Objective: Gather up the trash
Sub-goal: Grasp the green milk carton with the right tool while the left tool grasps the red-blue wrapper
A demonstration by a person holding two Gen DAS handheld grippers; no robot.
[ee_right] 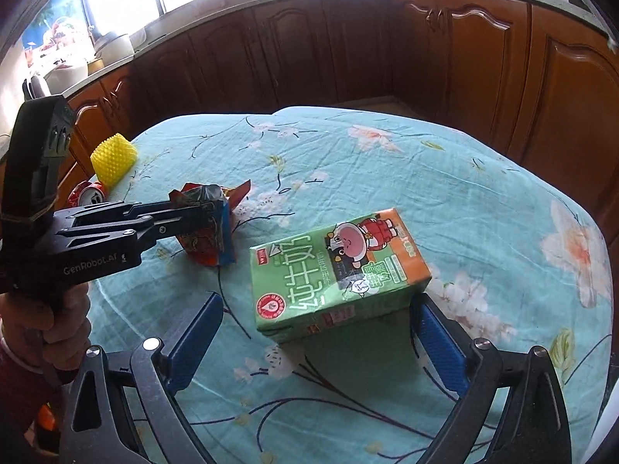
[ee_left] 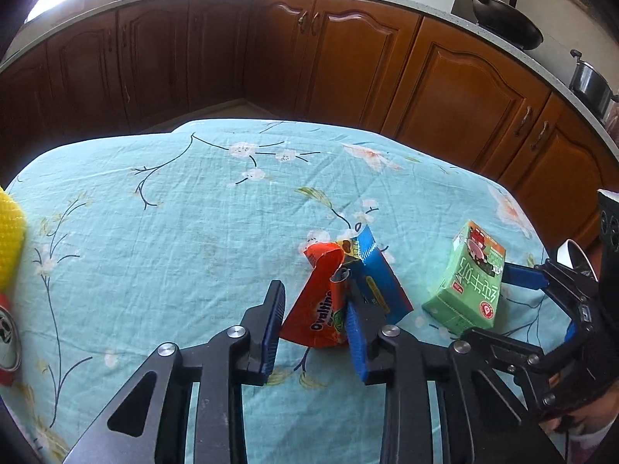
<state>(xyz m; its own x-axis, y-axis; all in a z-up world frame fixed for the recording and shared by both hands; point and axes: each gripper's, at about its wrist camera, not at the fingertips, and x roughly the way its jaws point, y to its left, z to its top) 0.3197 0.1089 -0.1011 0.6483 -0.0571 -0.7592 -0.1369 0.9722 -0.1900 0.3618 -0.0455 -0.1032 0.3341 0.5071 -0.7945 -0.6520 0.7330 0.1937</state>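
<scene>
An orange Ovaltine wrapper [ee_left: 323, 309] and a blue wrapper [ee_left: 377, 274] stand crumpled together on the teal floral tablecloth [ee_left: 154, 208]. My left gripper [ee_left: 315, 321] is open, its jaws on either side of the orange wrapper's lower part. The wrappers also show in the right wrist view [ee_right: 209, 228]. A green milk carton [ee_right: 336, 270] lies on the cloth between the open jaws of my right gripper [ee_right: 317, 340], apart from both pads. The carton shows in the left wrist view [ee_left: 468, 274].
A yellow spiky holder [ee_right: 113, 158] and a crushed red can [ee_right: 88, 193] sit at the table's left edge. Brown kitchen cabinets [ee_left: 348, 50] surround the table. A black pan [ee_left: 503, 19] and a steel pot [ee_left: 590, 81] stand on the counter.
</scene>
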